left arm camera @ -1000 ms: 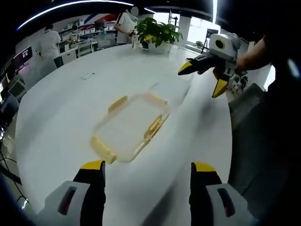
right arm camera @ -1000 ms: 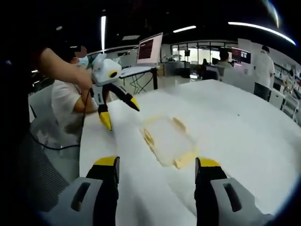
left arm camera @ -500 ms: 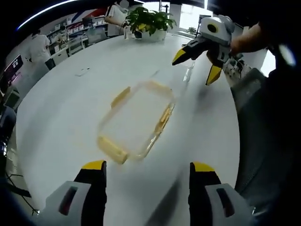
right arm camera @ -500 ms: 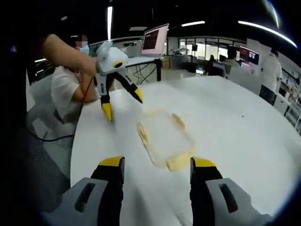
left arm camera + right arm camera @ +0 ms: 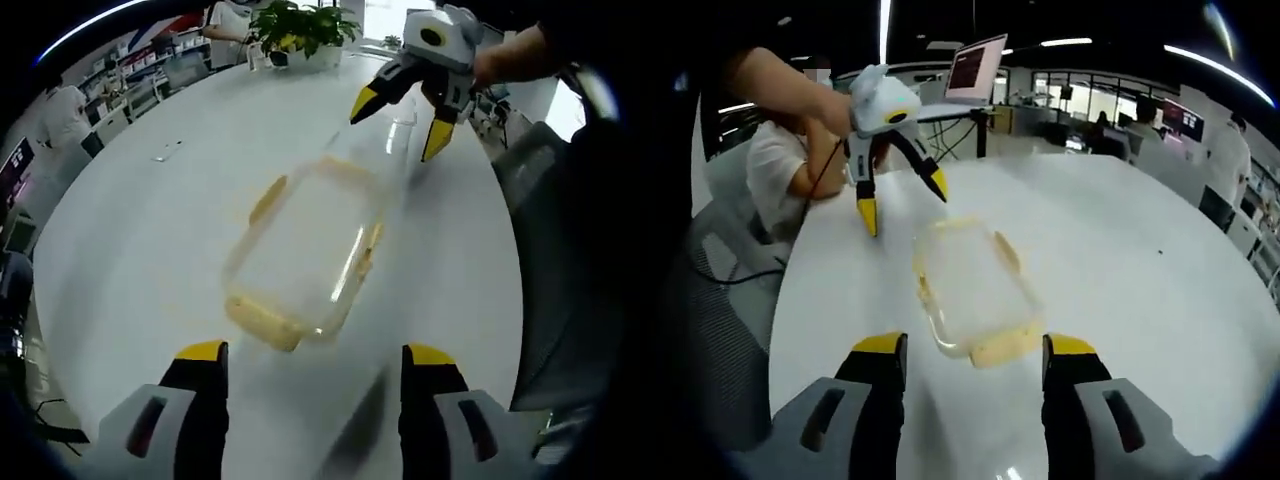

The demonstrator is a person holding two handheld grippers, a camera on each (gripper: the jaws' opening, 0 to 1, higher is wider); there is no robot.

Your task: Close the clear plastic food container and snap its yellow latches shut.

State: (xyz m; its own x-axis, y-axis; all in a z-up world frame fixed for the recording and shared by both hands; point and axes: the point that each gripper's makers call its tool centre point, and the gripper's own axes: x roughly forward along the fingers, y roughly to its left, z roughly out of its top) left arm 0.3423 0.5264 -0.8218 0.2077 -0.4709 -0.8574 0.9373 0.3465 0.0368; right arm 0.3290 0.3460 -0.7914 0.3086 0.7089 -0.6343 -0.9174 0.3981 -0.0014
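A clear plastic food container with yellow latches lies on the white round table. In the left gripper view my left gripper is open, just short of the container's near latch. The right gripper hangs open over the container's far end, where a clear lid edge shows. In the right gripper view my right gripper is open near the container's closest latch, and the left gripper is open beyond the far end, held by a hand.
A potted plant stands at the table's far edge. A small flat object lies on the table to the left. A laptop sits on a stand behind the table. A seated person and chairs are close to the edge.
Both grippers have drawn closer to the container, which now looks larger in both views. Each stays open.
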